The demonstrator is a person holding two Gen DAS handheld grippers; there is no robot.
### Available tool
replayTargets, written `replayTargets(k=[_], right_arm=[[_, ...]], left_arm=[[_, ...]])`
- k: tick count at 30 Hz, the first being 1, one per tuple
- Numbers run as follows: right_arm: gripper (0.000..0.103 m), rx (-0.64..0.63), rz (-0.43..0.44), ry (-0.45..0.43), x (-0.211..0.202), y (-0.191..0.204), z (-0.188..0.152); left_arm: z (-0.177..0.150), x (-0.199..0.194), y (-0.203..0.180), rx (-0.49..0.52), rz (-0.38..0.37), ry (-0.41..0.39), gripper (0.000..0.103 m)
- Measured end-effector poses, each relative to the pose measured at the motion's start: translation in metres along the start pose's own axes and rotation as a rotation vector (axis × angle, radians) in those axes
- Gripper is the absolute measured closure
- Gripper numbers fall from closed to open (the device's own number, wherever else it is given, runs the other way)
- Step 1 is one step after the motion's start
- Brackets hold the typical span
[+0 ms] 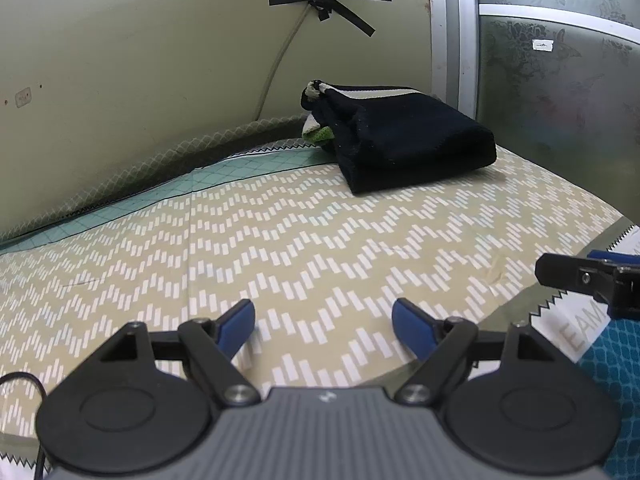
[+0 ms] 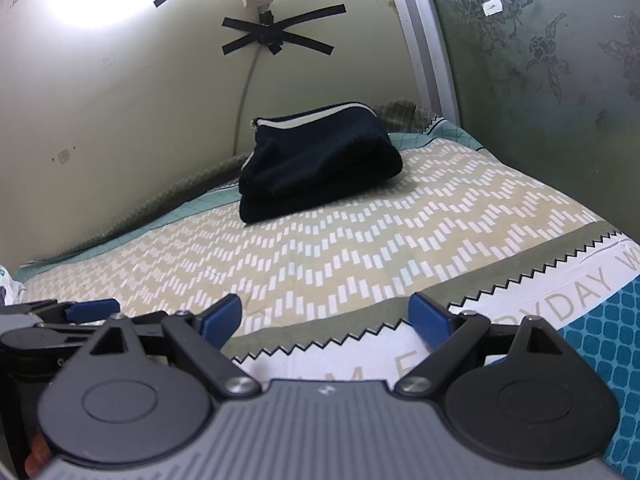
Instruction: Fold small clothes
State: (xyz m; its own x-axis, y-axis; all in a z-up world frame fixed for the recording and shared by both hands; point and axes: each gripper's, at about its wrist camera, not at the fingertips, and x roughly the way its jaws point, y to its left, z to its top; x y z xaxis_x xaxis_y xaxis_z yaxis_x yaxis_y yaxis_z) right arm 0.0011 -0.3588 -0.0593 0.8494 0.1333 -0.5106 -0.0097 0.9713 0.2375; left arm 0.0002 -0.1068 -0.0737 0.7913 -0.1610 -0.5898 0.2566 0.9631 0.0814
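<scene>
The dark garment [image 2: 318, 160] lies folded in a neat bundle at the far end of the patterned sheet [image 2: 360, 248], near the wall; that fold looks done — both the left gripper [image 1: 324, 322] and right gripper [image 2: 326, 316] stand wide apart, empty, well short of it; whether more clothes wait I cannot tell.

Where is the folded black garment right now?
The folded black garment lies at the far end of the patterned bedspread, near the wall and window frame, ahead of both open hand-held grippers, touched by neither.

the bedsheet's white band [image 2: 552, 300] reads "ryday" in part — elsewhere "eam" [image 1: 576, 332] — both cut off.
</scene>
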Motion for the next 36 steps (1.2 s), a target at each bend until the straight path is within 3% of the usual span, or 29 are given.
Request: replayTargets(k=[3, 5, 11, 27, 36], right_arm=[[0.018, 0.025, 0.01, -0.017, -0.003, -0.003, -0.002], [0.019, 0.047, 0.019, -0.027, -0.004, -0.006, -0.002], [0.018, 0.018, -0.008, -0.017, -0.003, 0.002, -0.002], [0.018, 0.018, 0.0, -0.016, -0.002, 0.0, -0.003], [0.018, 0.017, 0.001, -0.015, -0.003, -0.001, -0.004]], left_arm=[[0.0, 0.0, 0.0, 0.0, 0.0, 0.001, 0.019], [0.001, -0.001, 0.0, 0.003, -0.004, -0.01, 0.007], [-0.001, -0.005, -0.007, 0.048, 0.006, -0.037, 0.0], [-0.004, -0.005, -0.018, 0.146, -0.032, -0.013, 0.0], [-0.003, -0.006, -0.015, 0.128, -0.023, -0.013, 0.0]])
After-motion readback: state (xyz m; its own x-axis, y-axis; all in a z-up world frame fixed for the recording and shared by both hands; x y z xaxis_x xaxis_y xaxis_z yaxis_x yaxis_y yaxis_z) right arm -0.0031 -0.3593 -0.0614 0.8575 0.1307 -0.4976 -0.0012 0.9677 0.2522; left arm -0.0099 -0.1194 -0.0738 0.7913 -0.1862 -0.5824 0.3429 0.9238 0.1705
